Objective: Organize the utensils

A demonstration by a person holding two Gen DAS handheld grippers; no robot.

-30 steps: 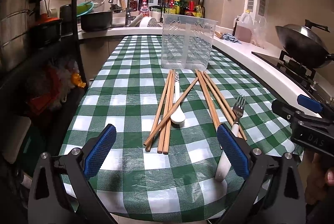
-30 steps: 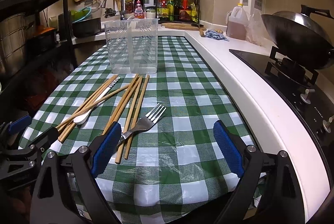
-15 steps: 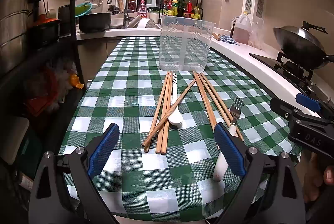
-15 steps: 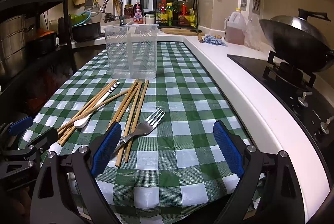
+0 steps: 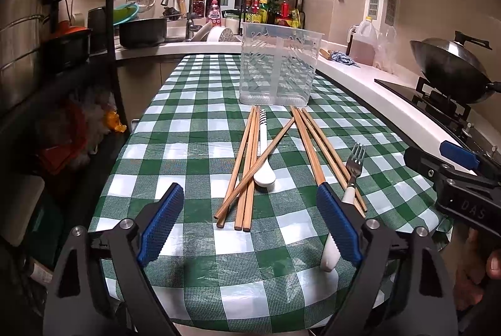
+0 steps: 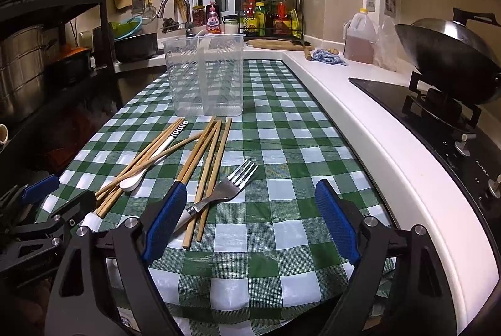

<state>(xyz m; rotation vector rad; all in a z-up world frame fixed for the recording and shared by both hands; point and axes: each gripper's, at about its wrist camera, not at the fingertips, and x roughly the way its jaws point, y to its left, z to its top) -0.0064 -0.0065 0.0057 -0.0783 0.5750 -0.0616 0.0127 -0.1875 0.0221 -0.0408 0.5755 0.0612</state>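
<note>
Left gripper [image 5: 250,224] hovers low over the near edge of the checked tablecloth [image 5: 194,144], blue pads set wide with nothing between them; the jaws have just been easing inward a little, closing on air. Right gripper [image 6: 250,221] is the same story: wide, empty, jaws just narrowed a touch, parked at the near right of the cloth.

Now the layout. The clear plastic utensil holder [image 5: 278,63] stands upright at the far end, a divider down its middle, nothing in it that I can make out. Every utensil lies flat on the cloth between the grippers and the holder. A left bundle of wooden chopsticks [image 5: 247,163] runs lengthwise, near ends toward the left gripper, with one stick crossing diagonally over a white spoon [image 5: 264,160] whose bowl points this way. A second set of chopsticks [image 5: 316,148] slants off to the right, and the fork [image 6: 225,191] lies across them, tines away, white handle toward the near edge.

Here is what matters: that fork handle sits just beside the right gripper's left pad [image 6: 166,220], angled up and to the right, so I'd say the right hand is nearer to it. The left bundle lies almost dead ahead of the left gripper, long axis in line with its fingers, so a pinch across the sticks looks natural.
</note>
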